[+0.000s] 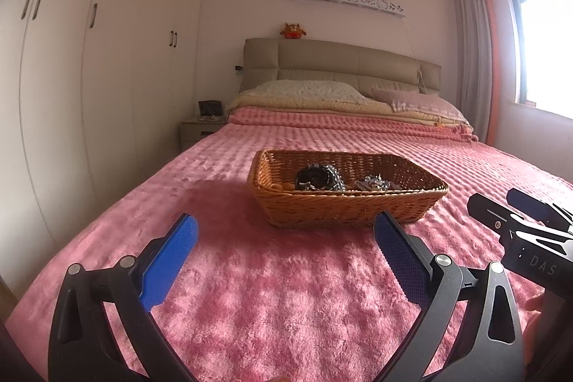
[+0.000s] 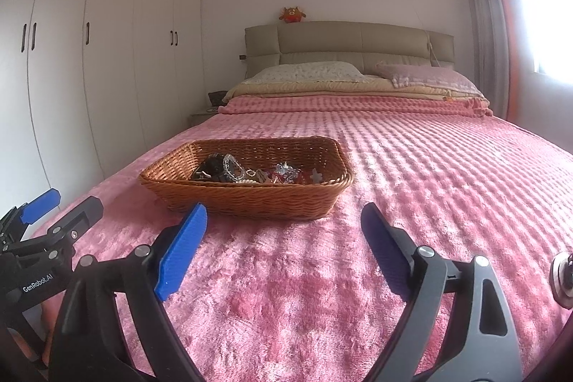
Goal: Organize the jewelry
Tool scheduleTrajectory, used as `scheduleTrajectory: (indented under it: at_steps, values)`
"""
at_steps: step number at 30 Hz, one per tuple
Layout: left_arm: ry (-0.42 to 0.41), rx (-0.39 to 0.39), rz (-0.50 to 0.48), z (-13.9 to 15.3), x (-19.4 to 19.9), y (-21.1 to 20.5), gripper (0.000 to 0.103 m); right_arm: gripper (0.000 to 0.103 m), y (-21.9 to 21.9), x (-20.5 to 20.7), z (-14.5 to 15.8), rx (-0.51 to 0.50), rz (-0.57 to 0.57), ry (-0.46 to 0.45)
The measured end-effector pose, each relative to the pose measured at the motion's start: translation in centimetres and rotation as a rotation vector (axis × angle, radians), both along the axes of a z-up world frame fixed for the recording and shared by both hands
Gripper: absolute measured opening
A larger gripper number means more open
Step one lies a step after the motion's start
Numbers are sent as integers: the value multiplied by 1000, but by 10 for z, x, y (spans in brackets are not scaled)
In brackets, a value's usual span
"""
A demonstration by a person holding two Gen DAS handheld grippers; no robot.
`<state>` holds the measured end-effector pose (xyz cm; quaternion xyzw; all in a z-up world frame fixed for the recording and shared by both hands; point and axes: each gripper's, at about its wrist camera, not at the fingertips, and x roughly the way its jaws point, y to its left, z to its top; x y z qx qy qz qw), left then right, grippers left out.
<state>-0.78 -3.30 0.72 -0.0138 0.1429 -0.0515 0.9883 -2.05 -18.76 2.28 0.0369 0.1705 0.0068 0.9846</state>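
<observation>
A brown wicker basket [image 1: 343,204] sits on the pink bedspread [image 1: 272,292], ahead of both grippers. It holds a heap of jewelry [image 1: 322,179]: a dark round piece, silvery beaded bracelets and small trinkets. In the right wrist view the basket [image 2: 250,199] lies ahead to the left, with the jewelry [image 2: 250,170] inside. My left gripper [image 1: 286,228] is open and empty, just short of the basket's near wall. My right gripper [image 2: 284,217] is open and empty, just short of the basket's right corner. Each gripper shows at the edge of the other's view.
The bed runs back to pillows [image 1: 311,90] and a beige padded headboard [image 1: 340,63] with a plush toy [image 1: 293,31] on top. White wardrobes [image 1: 107,59] line the left wall beside a nightstand [image 1: 200,127]. A curtained window [image 1: 537,49] is at right.
</observation>
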Motion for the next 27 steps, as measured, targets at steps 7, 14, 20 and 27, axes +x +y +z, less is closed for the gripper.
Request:
scheduleTrajectory:
  at_steps: [7, 14, 20, 27]
  values:
    - [-4, 6, 0, 0, -1, -2, 95, 84, 0, 0, 0, -1, -3, -2]
    - [0, 2, 1, 0, -1, -2, 95, 84, -1, 0, 0, -1, -2, -1]
    - [1, 2, 1, 0, -1, -1, 95, 84, -1, 0, -1, 2, -2, 3]
    - [1, 2, 1, 0, -1, -1, 95, 87, -2, 0, 0, 2, -4, 1]
